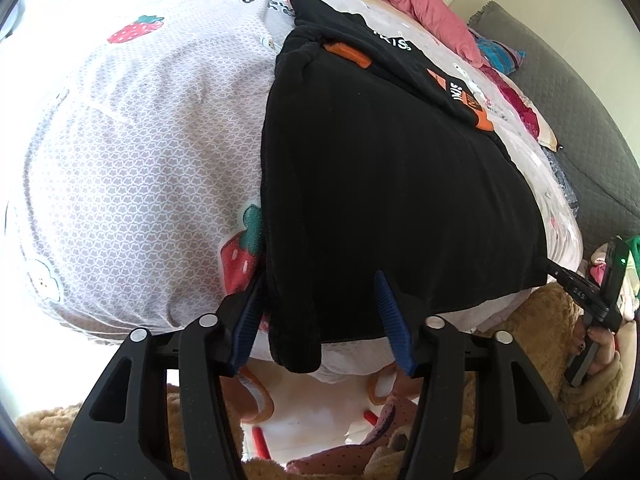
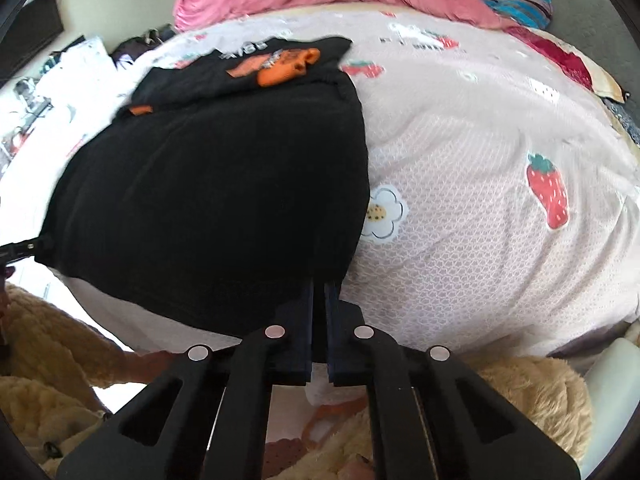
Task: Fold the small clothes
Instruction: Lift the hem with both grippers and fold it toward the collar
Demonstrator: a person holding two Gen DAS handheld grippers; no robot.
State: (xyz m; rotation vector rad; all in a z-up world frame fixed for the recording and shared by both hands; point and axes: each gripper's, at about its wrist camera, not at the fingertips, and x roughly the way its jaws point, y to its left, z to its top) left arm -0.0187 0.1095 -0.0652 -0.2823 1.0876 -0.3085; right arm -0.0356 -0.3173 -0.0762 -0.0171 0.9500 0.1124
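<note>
The left gripper (image 1: 320, 320) has its jaws spread wide apart, while the right gripper (image 2: 319, 320) has its jaws pressed nearly together

"ris" on black garment (image 1: 392, 42)

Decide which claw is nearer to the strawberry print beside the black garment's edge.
Left. The left claw straddles the black garment beside that strawberry print; the right claw pinches the far corner.

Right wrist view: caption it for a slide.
Right gripper shut on the black garment's near corner, on a strawberry-print bedspread.
</note>
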